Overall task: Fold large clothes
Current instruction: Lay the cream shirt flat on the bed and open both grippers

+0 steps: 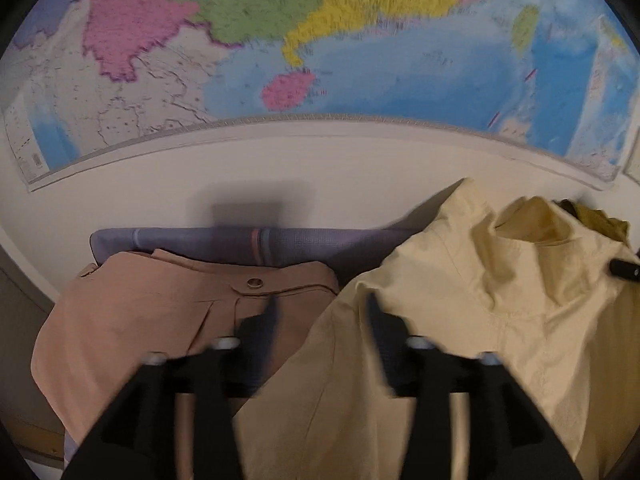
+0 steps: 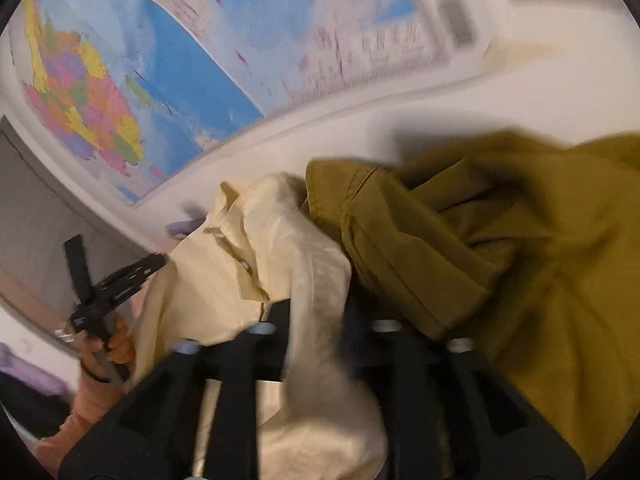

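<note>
A pale yellow shirt [image 1: 480, 320] hangs in the air on the right of the left wrist view. My left gripper [image 1: 322, 316] is open over its lower left edge, which runs between the fingers. In the right wrist view the same shirt [image 2: 280, 272] bunches between the fingers of my right gripper [image 2: 316, 320], which looks shut on it, though blur hides the tips. An olive green garment [image 2: 520, 260] is heaped at the right. A folded tan garment [image 1: 160, 320] with a button lies to the left.
A purple mat [image 1: 240, 242] lies under the clothes against a white wall [image 1: 280, 168] with a large coloured map [image 1: 320, 40]. The left gripper and the hand that holds it show in the right wrist view [image 2: 112, 284].
</note>
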Demonstrator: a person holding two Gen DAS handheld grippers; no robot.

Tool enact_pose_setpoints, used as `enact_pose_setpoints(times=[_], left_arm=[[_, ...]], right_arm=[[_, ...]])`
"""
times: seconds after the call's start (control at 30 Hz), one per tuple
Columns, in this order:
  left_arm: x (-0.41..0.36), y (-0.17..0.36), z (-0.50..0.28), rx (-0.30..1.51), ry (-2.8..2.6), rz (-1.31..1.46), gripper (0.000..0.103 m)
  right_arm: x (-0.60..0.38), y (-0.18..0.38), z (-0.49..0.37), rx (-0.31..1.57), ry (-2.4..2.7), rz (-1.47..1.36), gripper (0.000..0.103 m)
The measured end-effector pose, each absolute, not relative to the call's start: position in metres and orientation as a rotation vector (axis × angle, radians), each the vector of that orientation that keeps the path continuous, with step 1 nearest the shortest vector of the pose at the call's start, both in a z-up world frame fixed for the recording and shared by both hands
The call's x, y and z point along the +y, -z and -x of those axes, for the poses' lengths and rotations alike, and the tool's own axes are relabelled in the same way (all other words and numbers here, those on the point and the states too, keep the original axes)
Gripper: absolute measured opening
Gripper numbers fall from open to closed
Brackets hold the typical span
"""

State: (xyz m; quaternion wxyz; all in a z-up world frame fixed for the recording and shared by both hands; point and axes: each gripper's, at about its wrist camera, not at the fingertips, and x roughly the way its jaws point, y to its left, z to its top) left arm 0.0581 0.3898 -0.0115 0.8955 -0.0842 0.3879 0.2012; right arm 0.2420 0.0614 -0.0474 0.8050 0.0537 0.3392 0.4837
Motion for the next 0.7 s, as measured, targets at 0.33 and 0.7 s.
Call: enact_pose_setpoints(times=[0.33, 0.7], left_arm=[[0.338, -0.019, 0.017, 0.736, -0.318, -0.022, 0.084], [0.301, -0.003, 0.048, 0.752, -0.258, -0.074, 0.088]], right_arm=[[-0.013, 0.012, -0.072, 0.487, -0.968, 0.204, 0.097], [-0.009, 0.110, 0.006, 0.657, -0.935, 0.469, 0.072]])
